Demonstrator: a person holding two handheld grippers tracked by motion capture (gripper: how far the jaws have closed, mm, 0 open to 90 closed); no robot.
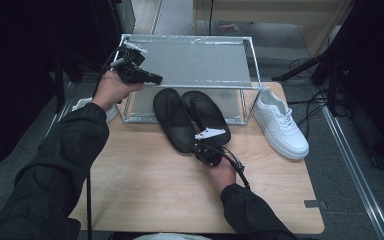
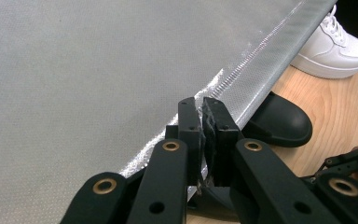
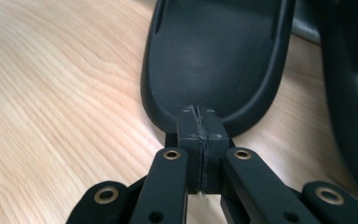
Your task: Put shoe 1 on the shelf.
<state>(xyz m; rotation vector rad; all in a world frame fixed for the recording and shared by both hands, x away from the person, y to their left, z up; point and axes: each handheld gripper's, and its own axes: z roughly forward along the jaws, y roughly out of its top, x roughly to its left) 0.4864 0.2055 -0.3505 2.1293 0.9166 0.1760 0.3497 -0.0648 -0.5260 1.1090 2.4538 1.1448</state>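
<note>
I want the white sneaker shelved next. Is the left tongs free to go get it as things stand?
Probably yes. The left tongs, shut and holding nothing, hover at the grey metal shelf rack. The white lace-up sneaker stands alone at the table's right; only a long reach across.

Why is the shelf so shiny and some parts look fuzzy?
In the high view, light from above glares off the shelf, while the room's sides go dark. In the left gripper view, a bright glint runs along the shelf's edge, and the white shoe looks sharp. In the right gripper view, the table and black slipper look soft and blurry close up.
</note>
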